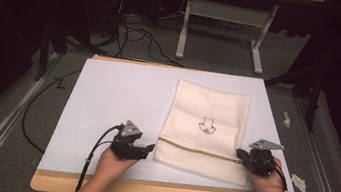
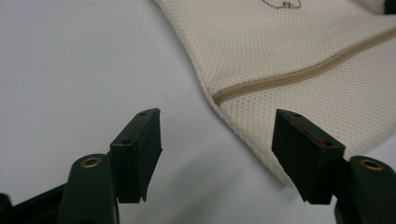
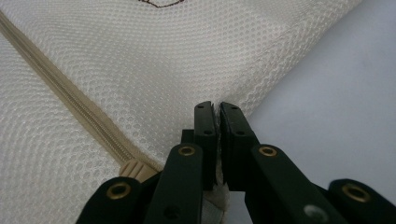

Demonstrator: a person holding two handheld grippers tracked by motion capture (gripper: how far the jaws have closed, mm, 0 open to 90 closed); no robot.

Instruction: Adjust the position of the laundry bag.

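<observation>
pinning mesh bag (image 3: 140,70) edge, right gripper (image 3: 217,109) clamped beside zipper (image 3: 70,112); left gripper (image 2: 217,135) gaping, bag corner next to grab.

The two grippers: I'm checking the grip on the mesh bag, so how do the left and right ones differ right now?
The left gripper stands open, its jaws apart at the mesh bag's left edge, clamping nothing; the right gripper is shut on the bag's right edge. The left points at the zipper's start, the right sits beside its far end. Both are hand-held black two-jaw tools.
</observation>
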